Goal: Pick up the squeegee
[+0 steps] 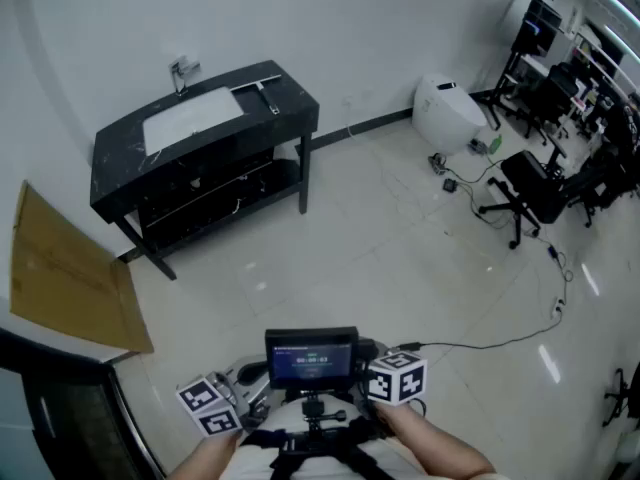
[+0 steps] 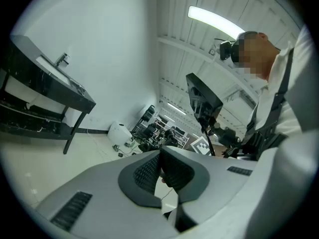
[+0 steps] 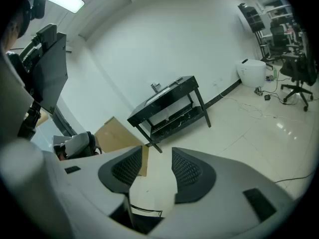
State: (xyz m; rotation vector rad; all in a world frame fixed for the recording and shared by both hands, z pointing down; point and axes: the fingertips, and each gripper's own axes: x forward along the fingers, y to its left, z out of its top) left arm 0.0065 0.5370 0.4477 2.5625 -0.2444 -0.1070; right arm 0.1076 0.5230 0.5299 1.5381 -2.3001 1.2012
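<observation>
- Remaining: approach and grasp. The squeegee (image 1: 262, 90) lies untouched near the vanity top's (image 1: 120, 153) right edge, well apart from both grippers.
- The left gripper (image 2: 160, 171) is clenched on nothing; the right gripper (image 3: 152, 168) is released, empty.

Desk (image 1: 110, 156): one, black. Sink basin (image 1: 192, 118): one. Faucet (image 1: 180, 70): one. Squeegee (image 1: 266, 95): one. Cardboard sheet (image 1: 65, 273): one. White toilet (image 1: 450, 111): one. Office chair (image 1: 528, 190): one in the open; more crowd the far corner, count unclear. Screen (image 1: 312, 357): one. Marker cubes: two, left cube (image 1: 210, 405) and right cube (image 1: 397, 377). Tongs: two, left tongs (image 2: 160, 169) and right tongs (image 3: 152, 169).
</observation>
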